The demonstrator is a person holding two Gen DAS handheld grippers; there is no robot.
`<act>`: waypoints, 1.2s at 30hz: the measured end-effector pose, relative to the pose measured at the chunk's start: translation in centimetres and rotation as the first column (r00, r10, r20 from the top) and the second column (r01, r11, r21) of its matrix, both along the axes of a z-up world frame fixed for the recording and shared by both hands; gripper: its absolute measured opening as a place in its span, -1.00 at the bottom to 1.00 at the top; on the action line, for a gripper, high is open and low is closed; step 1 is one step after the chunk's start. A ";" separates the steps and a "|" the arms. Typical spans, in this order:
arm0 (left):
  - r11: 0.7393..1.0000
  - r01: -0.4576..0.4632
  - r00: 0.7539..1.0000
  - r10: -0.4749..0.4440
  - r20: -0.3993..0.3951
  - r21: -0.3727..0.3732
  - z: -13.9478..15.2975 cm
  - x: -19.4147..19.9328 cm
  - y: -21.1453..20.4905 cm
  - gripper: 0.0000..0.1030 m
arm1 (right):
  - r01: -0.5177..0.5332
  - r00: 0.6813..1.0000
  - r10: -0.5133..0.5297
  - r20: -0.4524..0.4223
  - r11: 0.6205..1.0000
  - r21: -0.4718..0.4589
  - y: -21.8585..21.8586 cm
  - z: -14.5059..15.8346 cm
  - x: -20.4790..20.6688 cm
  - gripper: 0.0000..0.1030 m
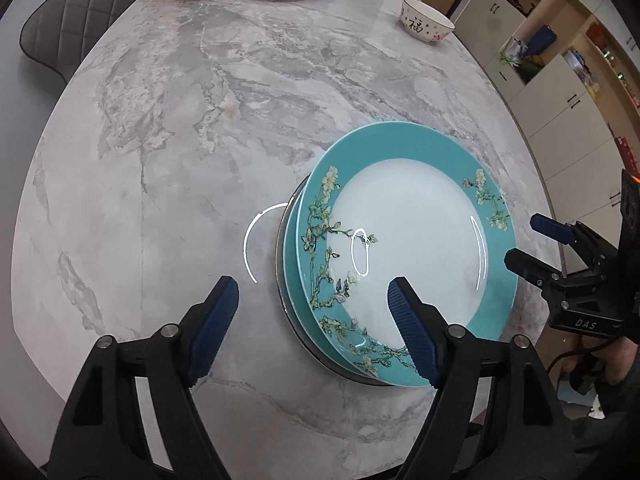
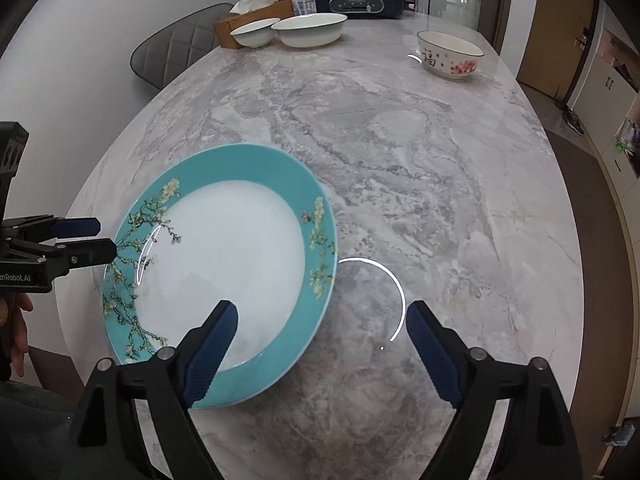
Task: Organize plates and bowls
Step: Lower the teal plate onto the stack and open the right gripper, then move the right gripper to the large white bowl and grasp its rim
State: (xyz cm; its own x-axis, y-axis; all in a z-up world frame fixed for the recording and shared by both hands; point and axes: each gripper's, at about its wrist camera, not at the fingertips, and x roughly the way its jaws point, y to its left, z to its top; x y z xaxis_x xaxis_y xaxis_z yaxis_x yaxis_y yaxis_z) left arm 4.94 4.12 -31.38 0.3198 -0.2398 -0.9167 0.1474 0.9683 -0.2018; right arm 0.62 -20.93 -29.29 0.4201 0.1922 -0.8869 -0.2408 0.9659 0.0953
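A teal-rimmed plate with flower branches lies on top of a stack of plates at the near edge of the marble table. It also shows in the right wrist view. My left gripper is open, its right finger over the plate's near rim, holding nothing. My right gripper is open, its left finger over the plate's near rim. In the left wrist view the right gripper sits at the plate's right edge. In the right wrist view the left gripper sits at its left edge.
Two white bowls stand at the far left of the table, next to a wooden box. A patterned bowl with red flowers stands far right. A grey chair is at the left. Cabinets line the right.
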 end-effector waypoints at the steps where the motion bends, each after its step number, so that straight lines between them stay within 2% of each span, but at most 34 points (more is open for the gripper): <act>1: 1.000 -0.007 1.000 0.007 0.003 -0.005 0.3 0.0 0.3 0.50 | 0.018 1.000 -0.018 0.018 1.000 0.009 -0.5 0.2 -0.2 0.91; 2: 1.000 -0.019 1.000 0.019 0.005 -0.010 0.6 0.0 0.8 0.67 | 0.036 0.999 -0.037 0.036 0.999 0.014 -1.0 0.4 -0.4 0.99; 3: 0.999 -0.025 1.000 0.025 0.000 -0.021 0.8 0.2 1.2 0.97 | 0.054 0.997 -0.055 0.048 0.998 0.019 -1.5 0.6 -0.6 1.00; 4: 0.999 -0.028 1.000 0.027 -0.006 -0.027 1.0 0.3 1.6 0.99 | 0.072 0.996 -0.073 0.051 0.997 0.023 -2.1 0.7 -0.6 1.00; 6: 0.999 -0.042 0.999 0.042 0.018 -0.015 1.6 0.9 2.7 0.99 | 0.106 0.993 -0.107 0.038 0.994 0.028 -2.9 0.9 -0.3 1.00; 9: 0.998 -0.062 0.993 0.064 0.101 -0.025 3.1 2.0 4.5 0.99 | 0.165 0.986 -0.165 -0.001 0.986 0.032 -3.8 1.5 1.1 1.00; 13: 0.989 -0.127 0.992 0.128 0.003 -0.074 4.0 6.0 7.6 0.99 | 0.173 0.985 -0.172 -0.025 0.985 0.014 -3.3 3.9 4.5 0.99; 15: 0.982 -0.149 0.988 0.153 0.026 -0.114 4.9 7.8 9.2 0.99 | 0.136 0.990 -0.136 -0.031 0.991 -0.001 -2.0 5.9 7.1 0.93; 20: 0.989 -0.136 0.985 0.142 0.101 -0.066 8.1 15.3 10.6 0.99 | 0.080 0.996 -0.082 0.020 0.995 0.058 0.2 12.1 14.4 0.94; 24: 0.985 -0.162 0.974 0.170 0.149 -0.063 10.2 22.1 10.8 0.99 | 0.076 0.997 -0.073 -0.026 0.986 0.148 0.5 14.3 22.9 0.95; 28: 0.980 -0.196 0.970 0.192 0.149 0.012 11.0 30.1 9.4 0.99 | 0.047 0.997 -0.035 -0.064 0.979 0.196 1.2 13.7 32.8 0.99; 30: 0.975 -0.211 0.970 0.199 0.136 0.072 10.4 34.1 8.2 0.99 | 0.037 0.994 -0.014 -0.108 0.975 0.217 1.6 12.4 37.3 0.99; 33: 0.974 -0.202 0.975 0.190 0.117 0.100 8.6 39.5 6.8 0.99 | 0.005 0.987 0.041 -0.154 0.959 0.284 2.5 10.0 44.0 0.99; 36: 0.975 -0.223 0.973 0.221 0.062 0.026 6.1 43.5 6.9 0.99 | -0.047 0.984 0.090 -0.152 0.962 0.270 3.5 7.4 48.4 1.00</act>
State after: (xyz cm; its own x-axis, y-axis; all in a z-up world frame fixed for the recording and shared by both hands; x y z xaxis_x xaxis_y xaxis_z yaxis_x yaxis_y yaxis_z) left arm 48.42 11.02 -25.32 0.4146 -0.1277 -0.9010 -0.0612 0.9840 -0.1676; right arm 49.01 -17.46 -21.85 0.2534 0.4526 -0.8550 -0.2657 0.8824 0.3883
